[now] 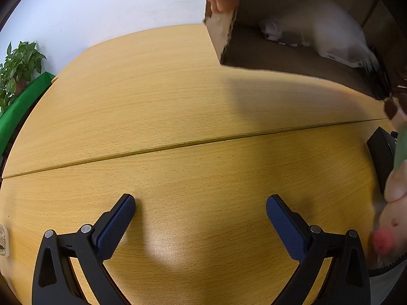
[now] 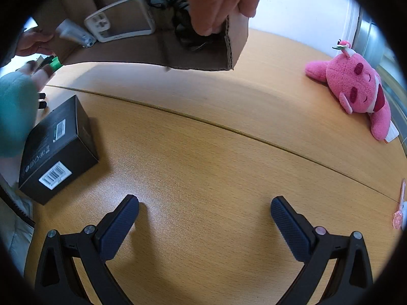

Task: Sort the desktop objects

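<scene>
A cardboard box (image 2: 236,38) is held tilted above the far side of the wooden table (image 2: 203,152) by a bare hand (image 2: 221,2). Inside it lie a white phone case (image 2: 119,17), black cables (image 2: 188,33) and a small white item (image 2: 73,34). The box also shows in the left wrist view (image 1: 223,33), with a blurred white object (image 1: 330,33) in it. A black carton (image 2: 58,150) lies at the left and a pink plush toy (image 2: 356,89) at the right. My left gripper (image 1: 201,223) and my right gripper (image 2: 204,225) are open and empty, low over the table.
A teal plush (image 2: 15,111) and a second hand (image 2: 33,43) are at the left edge. A pink pen (image 2: 399,211) lies at the right edge. A potted plant (image 1: 20,68) and a green board (image 1: 23,104) stand beyond the table's far left.
</scene>
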A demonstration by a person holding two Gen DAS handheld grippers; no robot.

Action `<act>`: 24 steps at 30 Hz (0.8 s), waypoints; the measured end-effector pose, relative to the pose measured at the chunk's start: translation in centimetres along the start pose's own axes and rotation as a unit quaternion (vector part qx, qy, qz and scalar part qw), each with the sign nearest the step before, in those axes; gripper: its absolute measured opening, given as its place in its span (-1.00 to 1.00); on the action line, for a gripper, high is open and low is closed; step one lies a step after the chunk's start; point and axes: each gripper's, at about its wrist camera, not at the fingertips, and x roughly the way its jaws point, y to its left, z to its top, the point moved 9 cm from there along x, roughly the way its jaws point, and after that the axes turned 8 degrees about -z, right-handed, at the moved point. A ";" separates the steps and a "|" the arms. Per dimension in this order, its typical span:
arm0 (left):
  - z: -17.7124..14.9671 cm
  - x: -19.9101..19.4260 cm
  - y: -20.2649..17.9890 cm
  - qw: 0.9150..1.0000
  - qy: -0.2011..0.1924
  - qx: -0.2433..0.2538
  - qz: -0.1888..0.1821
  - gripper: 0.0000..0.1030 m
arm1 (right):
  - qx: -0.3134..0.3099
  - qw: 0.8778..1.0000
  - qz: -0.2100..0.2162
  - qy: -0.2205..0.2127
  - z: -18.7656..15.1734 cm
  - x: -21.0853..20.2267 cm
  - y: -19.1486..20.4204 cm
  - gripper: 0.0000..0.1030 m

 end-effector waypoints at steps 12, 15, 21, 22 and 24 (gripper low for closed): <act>0.0 0.1 0.5 1.000 0.000 0.000 0.000 1.00 | 0.000 1.000 -0.001 0.000 0.0 0.5 -0.2 1.00; 0.0 0.1 0.5 1.000 0.000 0.000 0.000 1.00 | 0.000 1.000 -0.001 -0.001 0.1 0.6 -0.3 1.00; -0.1 0.1 0.6 1.000 0.000 0.000 0.001 1.00 | 0.000 1.000 -0.001 -0.001 0.1 0.7 -0.3 1.00; -0.1 0.1 0.6 1.000 0.000 0.000 0.001 1.00 | 0.000 1.000 -0.001 -0.001 0.1 0.7 -0.3 1.00; -0.1 0.1 0.6 1.000 0.000 0.000 0.001 1.00 | 0.000 1.000 -0.001 -0.001 0.1 0.7 -0.3 1.00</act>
